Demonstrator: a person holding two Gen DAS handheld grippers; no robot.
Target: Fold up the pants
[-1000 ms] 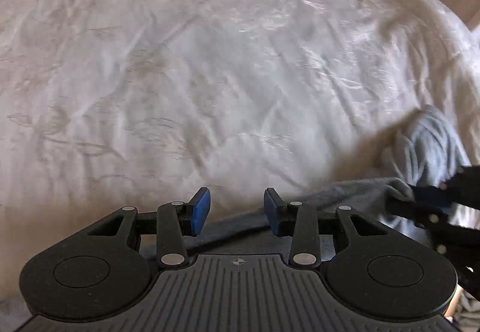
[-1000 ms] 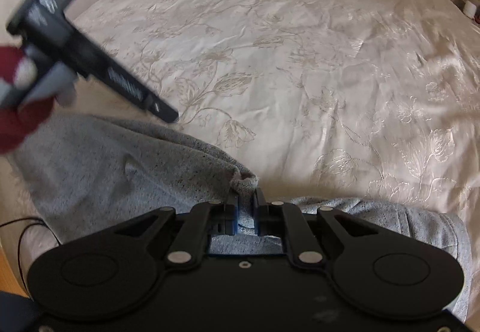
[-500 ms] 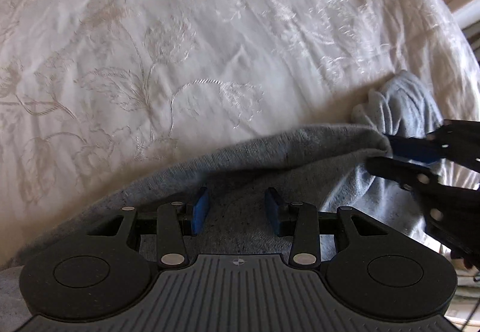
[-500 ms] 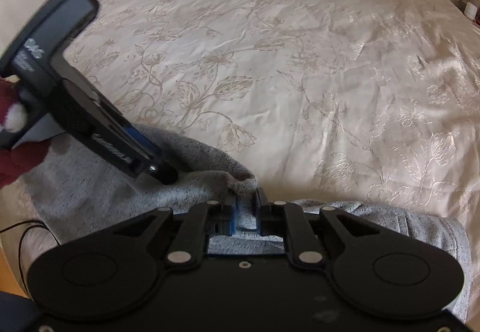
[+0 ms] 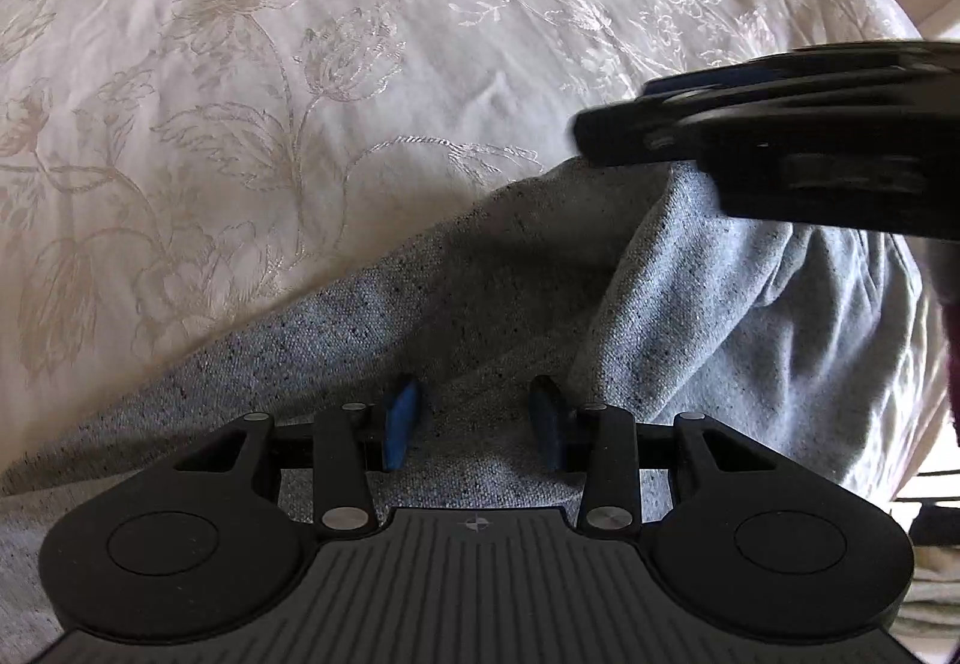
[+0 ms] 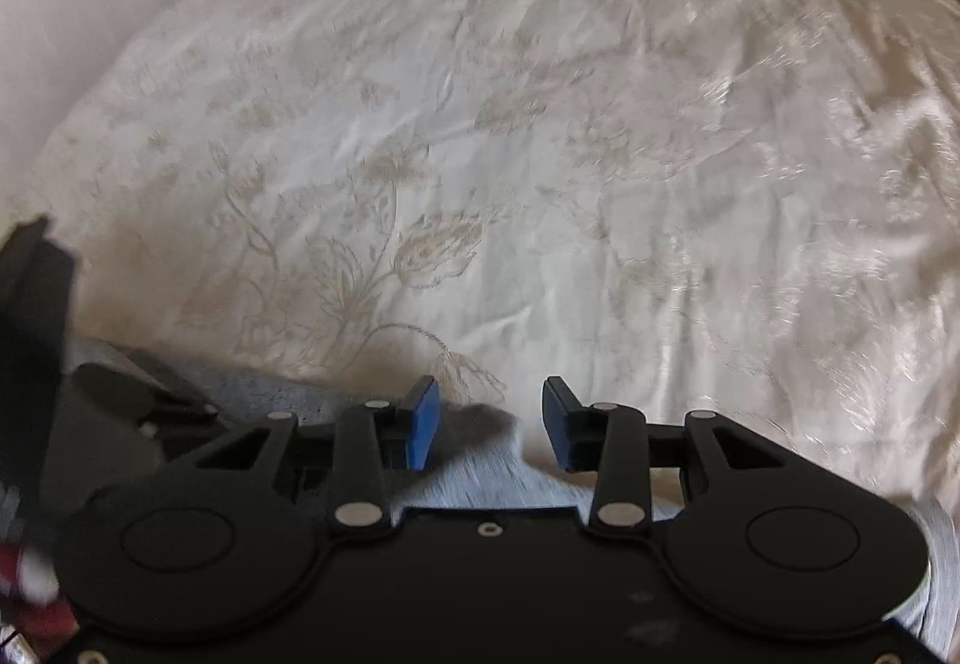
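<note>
A cream bedspread (image 5: 288, 63) embroidered with pale flower stems covers the bed and fills most of both views; it is lightly creased and catches the light on its far side; in the right wrist view small framed things stand blurred beyond the far corner, too small to tell.

The grey marled pants (image 5: 492, 280) lie on the near edge of the bedspread; in the left wrist view a flat layer runs across the lower frame, and on its right a second layer is bunched into soft folds with a raised ridge between the two; in the right wrist view only a strip of the cloth shows, along the bottom.

The left gripper (image 5: 474, 415) points steeply down over the flat layer, its blue pads partly apart with nothing pinched between them; whether the pad tips touch the cloth cannot be told.

The right gripper (image 6: 489, 424) is blurred; its jaws are opening, a small peak of grey cloth standing loose in the gap, clear of both pads.
</note>
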